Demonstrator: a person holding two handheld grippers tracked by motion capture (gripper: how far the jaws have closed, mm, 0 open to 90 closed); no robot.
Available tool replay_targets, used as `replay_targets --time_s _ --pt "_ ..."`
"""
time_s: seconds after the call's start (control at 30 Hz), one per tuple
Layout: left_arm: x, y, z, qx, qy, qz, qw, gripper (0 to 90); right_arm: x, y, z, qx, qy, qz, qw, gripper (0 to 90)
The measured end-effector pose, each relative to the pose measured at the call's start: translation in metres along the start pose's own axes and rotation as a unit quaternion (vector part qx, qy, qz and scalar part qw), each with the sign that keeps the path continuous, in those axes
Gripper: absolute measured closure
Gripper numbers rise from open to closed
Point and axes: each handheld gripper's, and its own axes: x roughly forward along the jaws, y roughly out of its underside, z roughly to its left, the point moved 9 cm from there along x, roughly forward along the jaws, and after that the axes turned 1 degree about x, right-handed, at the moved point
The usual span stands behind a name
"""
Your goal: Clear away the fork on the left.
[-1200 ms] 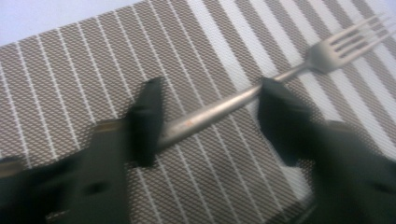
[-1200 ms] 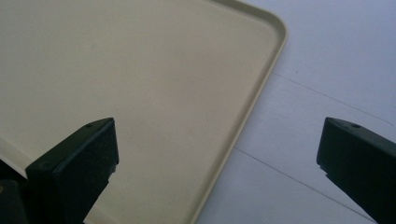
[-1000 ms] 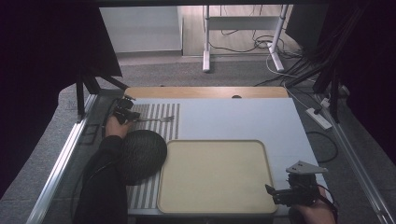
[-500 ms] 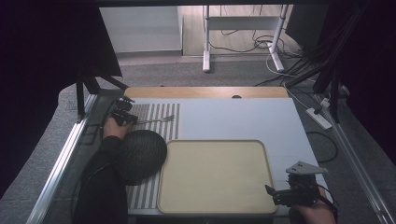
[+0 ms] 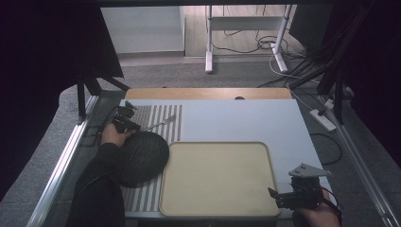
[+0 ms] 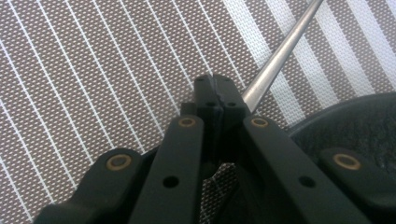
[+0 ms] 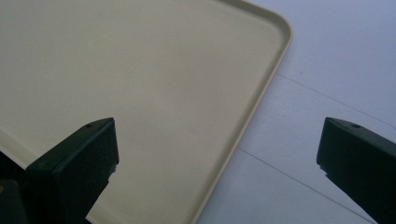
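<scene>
Fork handle clamped in left hand-held gripper, tines pointing away over striped mat, right hand-held gripper wide open, holding nothing

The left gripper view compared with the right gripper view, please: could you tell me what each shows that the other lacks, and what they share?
The left gripper view has the left gripper with jaws shut on a thin metal utensil handle, over a brown-and-white striped woven placemat, beside a dark round woven mat. The right gripper view has the right gripper, jaws wide apart, above a cream rounded-corner plastic tray on a pale table surface. Both share black jaws.
</scene>
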Motion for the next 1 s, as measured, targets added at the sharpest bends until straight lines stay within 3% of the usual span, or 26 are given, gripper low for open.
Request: replay_targets --time_s 0.07,0.1,0.13,0.23,0.33,0.43,0.53,0.6,0.7,0.8,1.0 --pt "0.000 0.000 0.001 -0.003 0.005 0.001 1.0000 88.8 0.000 0.000 0.000 0.000 0.000 0.000 1.0000 0.0" --pt "0.000 -0.001 0.001 -0.004 0.006 -0.001 1.0000 83.3 0.000 0.000 0.000 0.000 0.000 0.000 1.0000 0.0" --pt "-0.001 -0.002 0.002 -0.007 0.005 -0.006 0.9999 83.3 0.000 0.000 0.000 0.000 0.000 0.000 1.0000 0.0" --pt "-0.006 -0.010 0.003 -0.019 0.008 -0.030 0.9993 68.2 0.000 0.000 0.000 0.001 -0.001 0.001 1.0000 0.0" --pt "-0.012 -0.019 0.000 -0.023 0.020 -0.058 0.9979 45.8 0.000 0.000 0.000 0.001 -0.001 0.000 1.0000 0.0" --pt "-0.014 -0.026 -0.007 -0.015 0.034 -0.075 0.9965 29.7 0.000 0.000 0.000 0.000 -0.001 0.000 1.0000 0.0" --pt "-0.014 -0.029 -0.015 0.005 0.053 -0.074 0.9958 17.8 0.000 0.000 0.000 0.001 -0.002 0.000 1.0000 0.0" --pt "-0.012 -0.031 -0.019 0.022 0.052 -0.068 0.9961 10.5 0.000 0.000 0.000 0.000 -0.001 0.001 1.0000 0.0" --pt "-0.008 -0.035 -0.027 0.034 0.058 -0.060 0.9960 5.7 0.000 0.000 0.000 0.000 -0.002 0.000 1.0000 0.0" --pt "-0.003 -0.039 -0.033 0.053 0.047 -0.050 0.9963 0.0 0.000 0.000 0.000 -0.001 -0.002 0.001 1.0000 0.0" --pt "0.010 -0.046 -0.043 0.069 0.043 -0.034 0.9961 0.0 0.000 0.000 0.000 -0.002 -0.003 0.001 1.0000 0.0"
